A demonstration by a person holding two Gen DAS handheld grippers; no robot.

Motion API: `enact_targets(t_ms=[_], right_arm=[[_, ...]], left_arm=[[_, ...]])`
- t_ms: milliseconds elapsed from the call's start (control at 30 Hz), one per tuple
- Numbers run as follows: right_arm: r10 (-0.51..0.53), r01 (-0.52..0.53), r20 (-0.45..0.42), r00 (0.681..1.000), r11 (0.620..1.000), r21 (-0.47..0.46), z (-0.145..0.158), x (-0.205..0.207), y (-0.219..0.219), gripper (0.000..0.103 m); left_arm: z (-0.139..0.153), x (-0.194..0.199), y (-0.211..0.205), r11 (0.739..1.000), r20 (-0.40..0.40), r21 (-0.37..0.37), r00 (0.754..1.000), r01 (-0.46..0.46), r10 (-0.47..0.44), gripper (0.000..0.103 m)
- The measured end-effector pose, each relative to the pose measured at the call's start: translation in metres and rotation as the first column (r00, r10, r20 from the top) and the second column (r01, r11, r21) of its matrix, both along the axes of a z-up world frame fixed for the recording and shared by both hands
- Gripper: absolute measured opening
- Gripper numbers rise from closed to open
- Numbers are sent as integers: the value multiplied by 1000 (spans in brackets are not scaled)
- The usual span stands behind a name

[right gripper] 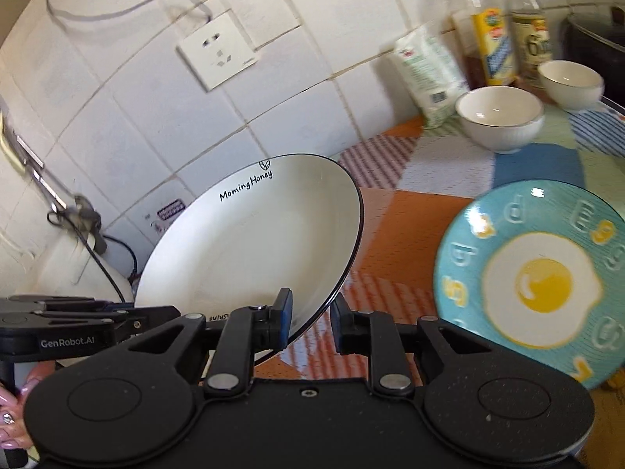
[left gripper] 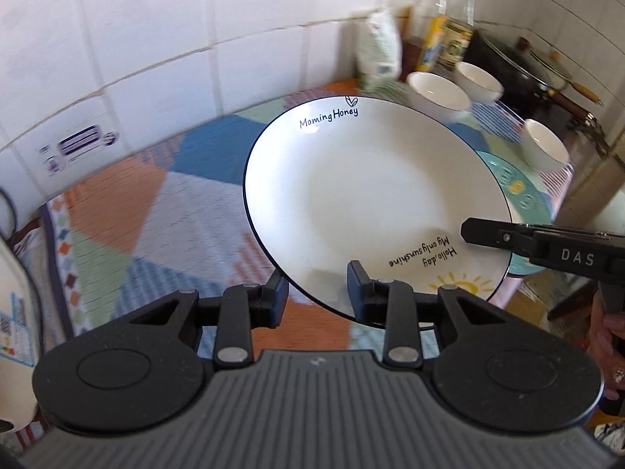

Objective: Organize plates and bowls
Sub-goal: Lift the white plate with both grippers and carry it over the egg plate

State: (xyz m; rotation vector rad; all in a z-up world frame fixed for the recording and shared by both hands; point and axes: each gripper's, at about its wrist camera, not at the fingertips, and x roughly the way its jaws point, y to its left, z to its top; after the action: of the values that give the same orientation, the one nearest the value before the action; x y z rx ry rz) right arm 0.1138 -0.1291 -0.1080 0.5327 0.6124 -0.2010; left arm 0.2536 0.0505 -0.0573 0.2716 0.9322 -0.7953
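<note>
A white plate (left gripper: pixel 371 195) with a dark rim and "Morning Honey" lettering is held tilted above the table; it also shows in the right wrist view (right gripper: pixel 242 246). My left gripper (left gripper: pixel 318 285) straddles its near rim, one finger on each face. My right gripper (right gripper: pixel 310 318) straddles its right rim the same way, and its fingers (left gripper: pixel 492 234) show in the left wrist view. A blue fried-egg plate (right gripper: pixel 535 269) lies flat on the table to the right. Three white bowls (left gripper: pixel 437 95) (left gripper: pixel 478 80) (left gripper: pixel 545 148) stand behind it.
A patchwork tablecloth (left gripper: pixel 164 211) covers the table against a tiled wall. Oil and sauce bottles (left gripper: pixel 441 27) and a white bag (left gripper: pixel 379 51) stand at the back. A black wok with a lid (left gripper: pixel 527 66) sits at the far right. A wall socket (right gripper: pixel 218 49) is above.
</note>
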Motion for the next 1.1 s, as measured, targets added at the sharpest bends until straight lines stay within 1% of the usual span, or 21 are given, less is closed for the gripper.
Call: enact_targets(t_ms=[67, 333, 400, 567, 667, 767, 867, 1000, 1100], right_arm=[[-16, 16, -4, 1000, 1000, -12, 2, -12, -8, 25], [-98, 98, 9, 995, 995, 2, 4, -59, -50, 26], [-114, 114, 4, 993, 993, 0, 4, -67, -60, 26], [-146, 146, 0, 989, 989, 9, 1, -86, -86, 26], [-171, 172, -18, 985, 985, 19, -6, -96, -101, 26], [-180, 181, -37, 983, 983, 20, -11, -103, -112, 26], [-184, 185, -45, 982, 982, 34, -16, -107, -123, 26], [-178, 181, -70, 982, 983, 41, -21, -106, -131, 26], [-183, 189, -87, 979, 980, 64, -25, -104, -139, 26]], left_arm=[[1, -7, -13, 1000, -7, 0, 1000, 22, -22, 30], [-2, -33, -65, 994, -35, -7, 994, 105, -105, 30], [-4, -39, -78, 994, -44, -9, 993, 113, -113, 30], [-14, -46, -107, 991, -104, -10, 986, 130, -131, 30], [-22, -54, -124, 988, -112, 2, 982, 151, -150, 30], [-29, -57, -136, 988, -133, 9, 979, 156, -154, 30], [-35, -57, -144, 989, -167, 21, 976, 144, -138, 30], [-43, -57, -151, 990, -192, 35, 973, 136, -127, 30], [-50, -55, -157, 992, -224, 40, 968, 122, -110, 30]])
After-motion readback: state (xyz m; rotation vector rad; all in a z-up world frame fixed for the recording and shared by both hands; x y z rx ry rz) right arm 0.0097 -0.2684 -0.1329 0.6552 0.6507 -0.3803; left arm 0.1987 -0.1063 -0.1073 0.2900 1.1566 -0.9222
